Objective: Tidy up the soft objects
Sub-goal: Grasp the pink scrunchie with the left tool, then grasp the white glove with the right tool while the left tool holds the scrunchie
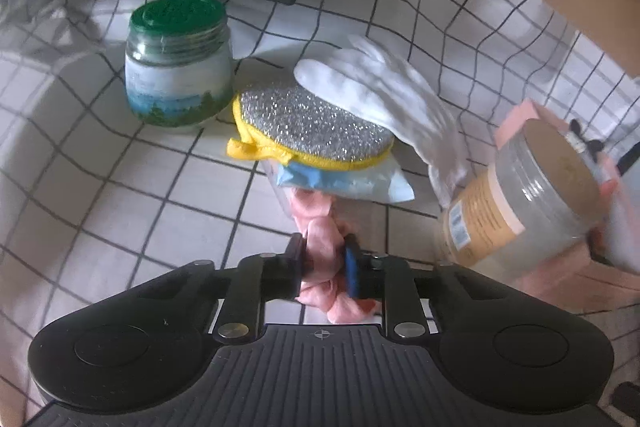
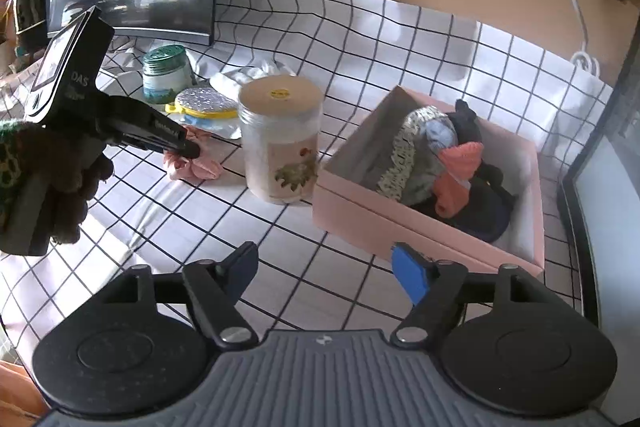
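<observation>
Pink scrunchie (image 1: 320,259) pinched in left gripper (image 1: 325,259) beside tall jar (image 2: 280,139), right gripper (image 2: 326,271) jaws wide, empty, pink box (image 2: 400,227) right of jar.

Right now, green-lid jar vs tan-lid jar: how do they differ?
Lid: the green-lid jar has a ridged green cap; the tan-lid jar has a flat tan one.
Shape: the green-lid jar is squat and rounded; the tan-lid jar is taller and straight-sided.
Label: the green-lid jar shows a blue-green landscape band, the tan-lid jar a floral print.
Shared: both stand upright, closed, on the checked cloth.
</observation>
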